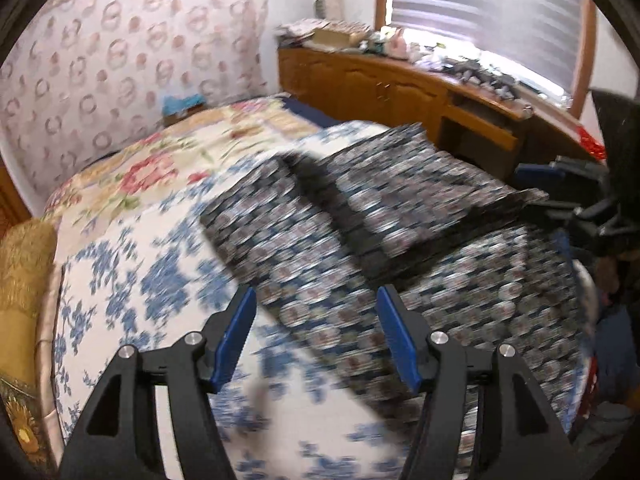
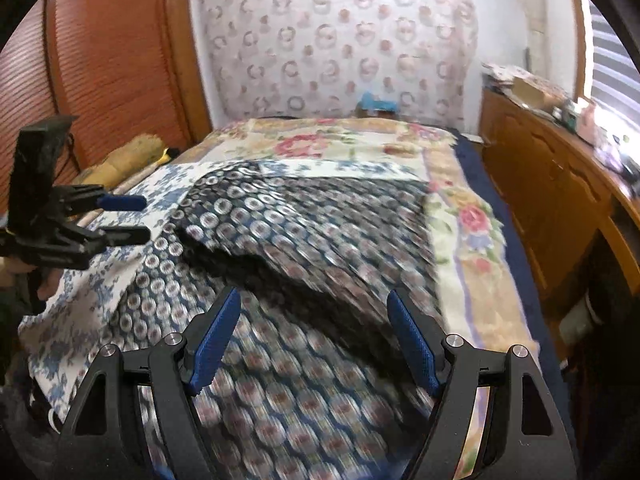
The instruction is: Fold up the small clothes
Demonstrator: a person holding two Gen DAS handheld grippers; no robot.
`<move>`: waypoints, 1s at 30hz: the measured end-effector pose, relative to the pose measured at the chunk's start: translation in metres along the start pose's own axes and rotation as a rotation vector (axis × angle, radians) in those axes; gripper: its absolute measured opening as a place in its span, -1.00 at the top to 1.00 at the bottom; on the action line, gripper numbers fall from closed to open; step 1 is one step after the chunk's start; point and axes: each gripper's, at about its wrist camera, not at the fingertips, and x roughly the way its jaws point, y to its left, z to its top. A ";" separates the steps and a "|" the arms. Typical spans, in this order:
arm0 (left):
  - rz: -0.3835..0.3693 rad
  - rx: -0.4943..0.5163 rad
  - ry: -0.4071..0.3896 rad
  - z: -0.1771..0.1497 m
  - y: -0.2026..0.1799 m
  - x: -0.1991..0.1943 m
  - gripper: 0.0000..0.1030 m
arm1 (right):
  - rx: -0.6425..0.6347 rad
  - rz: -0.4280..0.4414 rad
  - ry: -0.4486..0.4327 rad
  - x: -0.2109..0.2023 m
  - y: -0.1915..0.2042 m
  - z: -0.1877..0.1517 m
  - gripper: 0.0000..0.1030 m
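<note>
A dark garment with a pattern of small pale rounds (image 1: pixel 400 232) lies on the bed, its upper part folded over onto the lower part. The same garment (image 2: pixel 304 232) fills the middle of the right wrist view. My left gripper (image 1: pixel 316 300) hovers open above the garment's near left edge, with nothing between its blue pads. My right gripper (image 2: pixel 314 300) is open over the garment's near part, also holding nothing. Each gripper shows in the other's view: the right gripper (image 1: pixel 560 184) at the right edge, the left gripper (image 2: pixel 136 218) at the left. Both pictures are blurred by motion.
The bed carries a blue-flowered white cloth (image 1: pixel 132 280) over a cream blanket with red flowers (image 2: pixel 360 144). A wooden cabinet (image 1: pixel 400 88) with clutter on top runs along the window side. A reddish slatted door (image 2: pixel 100 60) stands on the other side, a yellow cushion (image 1: pixel 24 264) by it.
</note>
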 end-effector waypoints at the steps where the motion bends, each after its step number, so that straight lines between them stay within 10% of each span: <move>1: 0.007 -0.008 0.010 -0.003 0.007 0.005 -0.21 | -0.009 0.010 0.008 0.007 0.004 0.004 -0.50; 16: -0.045 -0.048 0.048 -0.018 0.029 0.028 -0.24 | -0.154 0.101 0.176 0.089 0.053 0.031 -0.50; 30: -0.035 0.029 0.079 -0.014 0.015 0.033 -0.72 | -0.211 0.053 0.243 0.108 0.051 0.023 -0.37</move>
